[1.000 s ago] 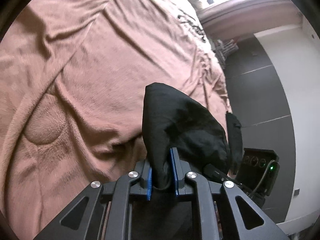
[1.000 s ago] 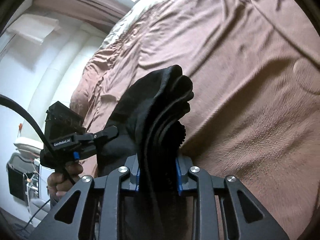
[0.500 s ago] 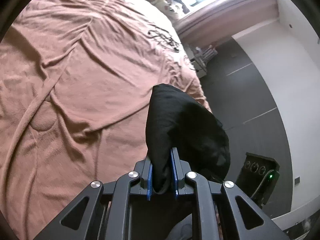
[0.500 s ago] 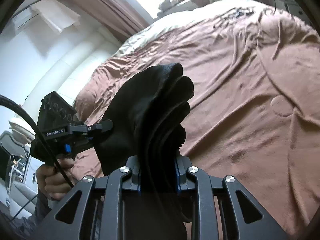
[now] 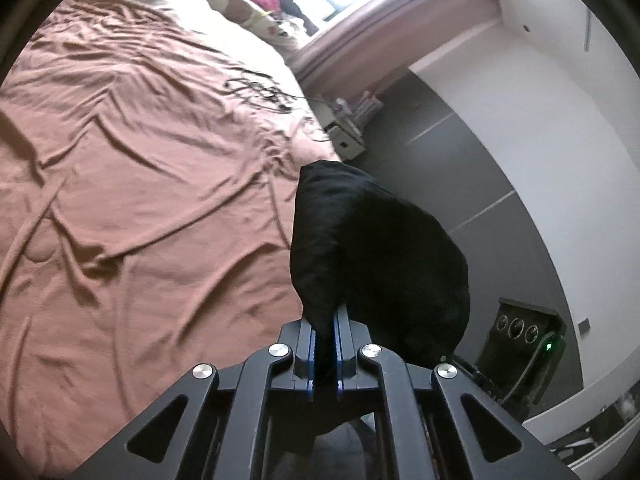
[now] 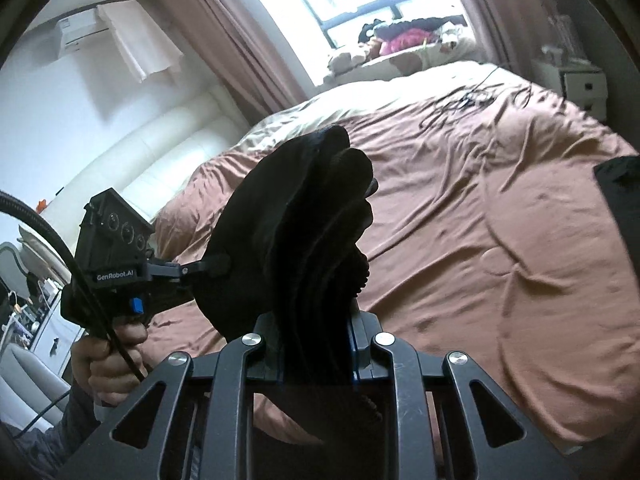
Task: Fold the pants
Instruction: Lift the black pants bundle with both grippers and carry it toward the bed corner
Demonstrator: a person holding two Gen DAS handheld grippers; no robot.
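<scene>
The black pants [image 5: 372, 264] hang in the air above the near edge of the bed [image 5: 140, 184], carried between both tools and not resting on the brown bedspread at any point that shows. The left tool [image 5: 325, 344] has its blue-lined fingers pressed together on a thin pinch of cloth, which swells out past the tips into a rounded dark bulge. The right tool [image 6: 316, 354] stands wider, its fingers clamped on a thick stack of gathered layers [image 6: 320, 216] that fan upward in ridges; this looks like a bunched waistband or several folds taken at once, though the dark cloth hides which. In the right wrist view the left tool [image 6: 208, 268] shows from the side with the person's hand [image 6: 108, 364] on its grip, nipping the same garment just beside the right one. The fabric reads as soft, limp and fairly light: it sags, holds no shape of its own and will drape wherever it is let down. It does not look slippery, yet the thin left pinch could pull free under a tug, while the bulky right grip may shed an inner layer. Better holds would probably be the two outer corners of one edge, spread well apart, so the cloth hangs flat before it is laid on the bed
</scene>
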